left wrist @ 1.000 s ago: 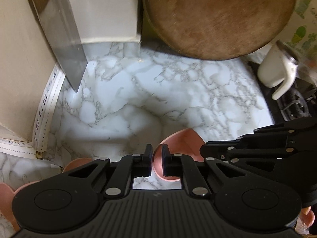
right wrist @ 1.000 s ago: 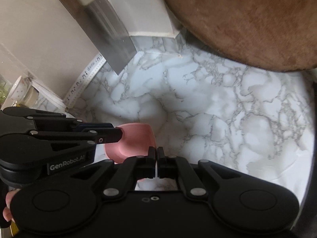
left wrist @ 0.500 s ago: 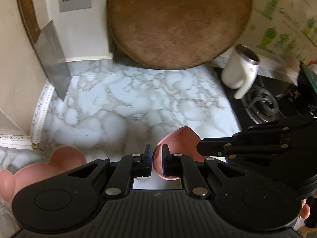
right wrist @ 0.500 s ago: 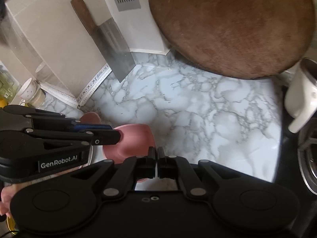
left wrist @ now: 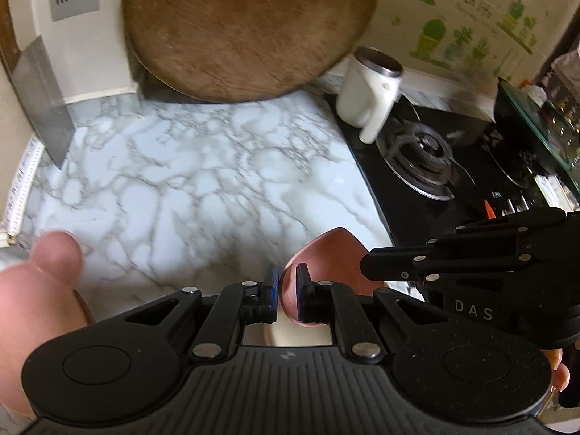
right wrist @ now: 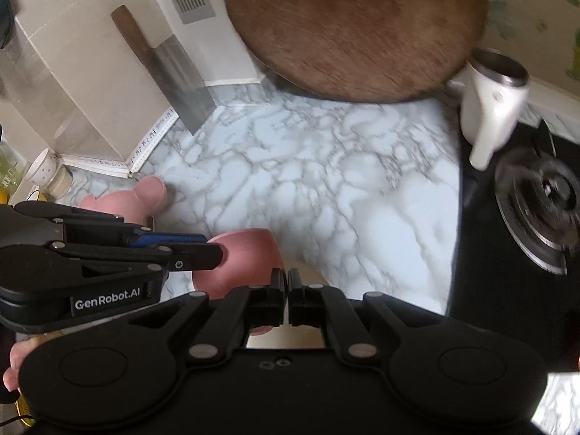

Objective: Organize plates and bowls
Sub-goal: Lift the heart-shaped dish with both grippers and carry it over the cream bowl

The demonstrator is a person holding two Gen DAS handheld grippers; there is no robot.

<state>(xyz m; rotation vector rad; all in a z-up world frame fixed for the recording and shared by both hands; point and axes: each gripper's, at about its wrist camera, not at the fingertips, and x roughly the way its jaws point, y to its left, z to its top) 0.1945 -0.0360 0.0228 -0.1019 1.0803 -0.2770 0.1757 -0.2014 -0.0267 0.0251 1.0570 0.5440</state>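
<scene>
A pink bowl [left wrist: 326, 253] with bear-ear lobes and a pale metal lining hangs over the marble counter [left wrist: 188, 188], carried by both grippers. My left gripper [left wrist: 288, 291] is shut on its pink rim. In the right wrist view my right gripper [right wrist: 288, 290] is shut on the thin edge of the same pink bowl [right wrist: 243, 257], whose lining shows under the fingers. The left gripper's tip [right wrist: 214, 253] lies on the bowl's left side. A second pink eared bowl [left wrist: 40, 282] sits low on the left, seen also as the second bowl [right wrist: 145, 195] beyond the left gripper.
A round wooden board [left wrist: 246, 25] leans at the back and a cleaver [right wrist: 174, 72] stands against the wall. A white mug [left wrist: 369, 94] sits at the edge of a black gas stove [left wrist: 427, 159] on the right. A small jar [right wrist: 47, 174] is far left.
Both grippers have drawn back from the wall and up, carrying the pink bowl. The mug and stove have come into view on the right, the second pink bowl on the left.
</scene>
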